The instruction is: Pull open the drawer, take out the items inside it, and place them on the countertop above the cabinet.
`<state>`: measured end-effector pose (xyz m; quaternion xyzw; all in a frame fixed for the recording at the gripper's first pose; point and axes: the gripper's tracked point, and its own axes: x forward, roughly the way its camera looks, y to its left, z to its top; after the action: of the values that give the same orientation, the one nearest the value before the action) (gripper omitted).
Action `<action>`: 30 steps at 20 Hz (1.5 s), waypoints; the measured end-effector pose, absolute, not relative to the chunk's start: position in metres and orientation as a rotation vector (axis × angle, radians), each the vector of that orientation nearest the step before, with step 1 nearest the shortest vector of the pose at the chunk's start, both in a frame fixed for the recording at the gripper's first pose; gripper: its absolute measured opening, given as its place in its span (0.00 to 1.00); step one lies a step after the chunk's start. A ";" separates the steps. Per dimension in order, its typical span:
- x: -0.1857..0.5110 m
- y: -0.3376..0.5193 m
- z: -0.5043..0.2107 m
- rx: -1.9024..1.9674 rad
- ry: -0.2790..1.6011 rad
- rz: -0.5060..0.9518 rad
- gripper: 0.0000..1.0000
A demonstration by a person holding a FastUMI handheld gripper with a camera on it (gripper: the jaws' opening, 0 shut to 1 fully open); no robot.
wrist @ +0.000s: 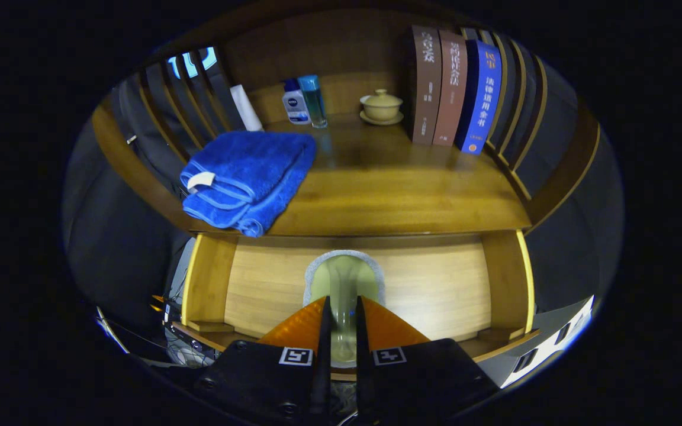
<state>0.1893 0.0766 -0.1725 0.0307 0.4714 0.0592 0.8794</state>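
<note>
Drawer was already pulled out below the countertop, so the opening step looked done. I had the gripper down inside the drawer, fingers nearly together and pinching a pale green cloth by a raised fold. The rest of the cloth spread out just beyond the drawer-side fingertips, against the drawer floor. Pinching the fold made sense: a flat cloth gives no edge to grab, a bunched ridge does. Whether the cloth was lifted clear of the floor, I couldn't tell.

Relative to the drawer: the blue towel sat folded on the countertop above its left half, overhanging the front edge, likely one item already out. Bottles, a lidded cup and books stood along the back of the countertop, well beyond the drawer. Bare wood directly above the drawer's middle looked like the natural drop spot. Risk: limp cloth could drag on the countertop lip on the way up.
</note>
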 end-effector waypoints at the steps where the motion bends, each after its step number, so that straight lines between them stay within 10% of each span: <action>1: 0.198 0.077 -0.162 0.070 0.971 0.117 0.22; 24: 0.374 0.070 -0.197 0.024 1.014 0.024 0.27; 30: 0.366 0.075 -0.184 -0.007 0.942 0.039 0.98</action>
<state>0.3659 0.0748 -0.1837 -0.0034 0.4539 0.0189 0.8909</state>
